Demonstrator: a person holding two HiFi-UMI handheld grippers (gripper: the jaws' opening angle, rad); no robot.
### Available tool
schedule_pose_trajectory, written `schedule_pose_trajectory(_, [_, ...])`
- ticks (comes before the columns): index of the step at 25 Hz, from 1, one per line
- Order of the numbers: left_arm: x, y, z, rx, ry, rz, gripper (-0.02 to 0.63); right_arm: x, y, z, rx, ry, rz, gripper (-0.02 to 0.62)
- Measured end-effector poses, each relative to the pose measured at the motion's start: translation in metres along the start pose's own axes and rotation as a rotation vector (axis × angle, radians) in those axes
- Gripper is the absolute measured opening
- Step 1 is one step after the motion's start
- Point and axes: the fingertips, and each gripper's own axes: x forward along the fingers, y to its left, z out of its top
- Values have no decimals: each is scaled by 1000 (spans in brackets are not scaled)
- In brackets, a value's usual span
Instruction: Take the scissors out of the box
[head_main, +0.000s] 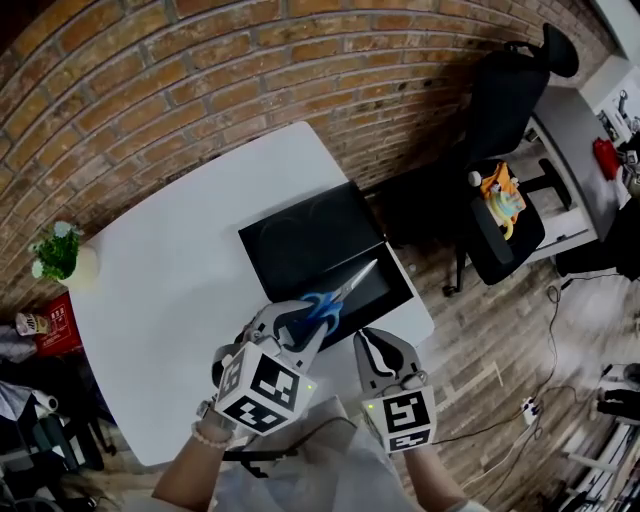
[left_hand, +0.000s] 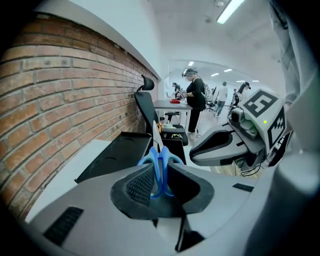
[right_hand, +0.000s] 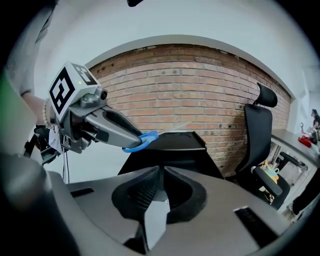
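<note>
The two marker cubes sit closest, one on each pair of tongs. The left tongs (head_main: 300, 318) (left_hand: 160, 172) are clamped on the blue handles of the scissors (head_main: 335, 298) (left_hand: 161, 160), whose silver blades point away over the near half of the open black box (head_main: 310, 235). From the right gripper view the scissors (right_hand: 142, 140) hang in the air above the white counter (head_main: 170, 260), just in front of the box. The right tongs (head_main: 380, 342) (right_hand: 161, 175) hover just beside the left, jaws together with nothing between them. There is one pair of scissors, one box, one potted plant (head_main: 60, 255) at the counter's left edge and one office chair (head_main: 500, 110) beyond.
</note>
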Motion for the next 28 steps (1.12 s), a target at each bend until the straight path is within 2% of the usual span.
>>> schedule_pose_trajectory(7, [-67,6,7,19,-126,67,98,-18,38,40,-46,-85,-32,57])
schedule_pose_trajectory(16, [-161,11,12,2,-295,159,98,-53,91,91,-94,-192,-75,57])
schedule_pose_trajectory(28, [-259,10,-4,-16,-417,266,98,-99,149,121,-167,-282,-104,57])
